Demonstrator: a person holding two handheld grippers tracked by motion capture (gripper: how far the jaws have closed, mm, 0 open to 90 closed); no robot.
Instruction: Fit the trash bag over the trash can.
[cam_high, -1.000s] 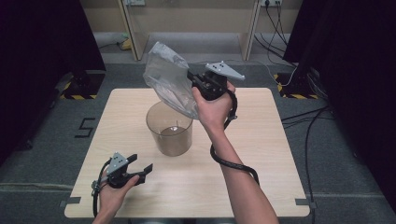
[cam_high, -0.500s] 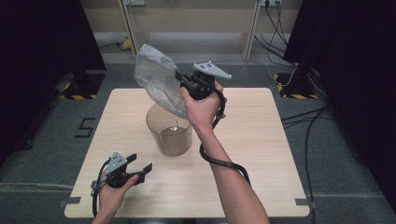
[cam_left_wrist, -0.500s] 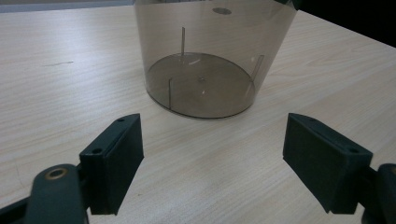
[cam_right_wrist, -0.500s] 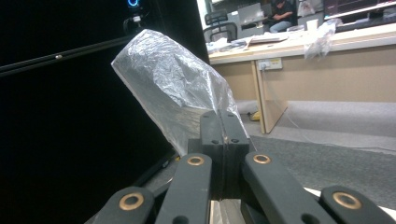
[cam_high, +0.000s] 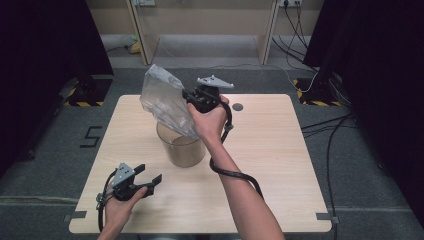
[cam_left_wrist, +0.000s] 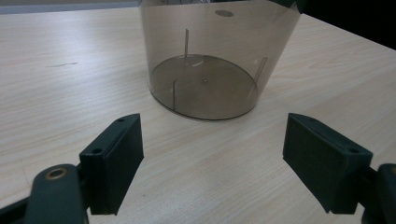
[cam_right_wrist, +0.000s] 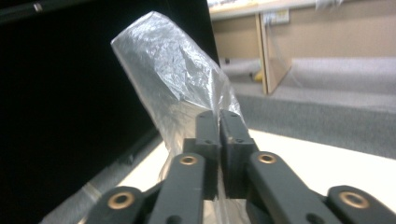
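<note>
Above the bin, crinkled clear bag

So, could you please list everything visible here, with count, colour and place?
Plastic bag: one, clear and crinkled, held above the bin's far rim.
Bin: one, smoky brown see-through, upright at the table's middle, nothing inside.
Table: one, light wood, centre of the room.
Hole: one, dark and round, in the tabletop's far side.
Floor marking: one, black, on the grey carpet left of the table.
Cables: several, black, on the floor at right.
Left hand-held gripper: one, black, jaws open, low at the near left.
Right hand-held gripper: one, black, jaws pinching the bag.
</note>
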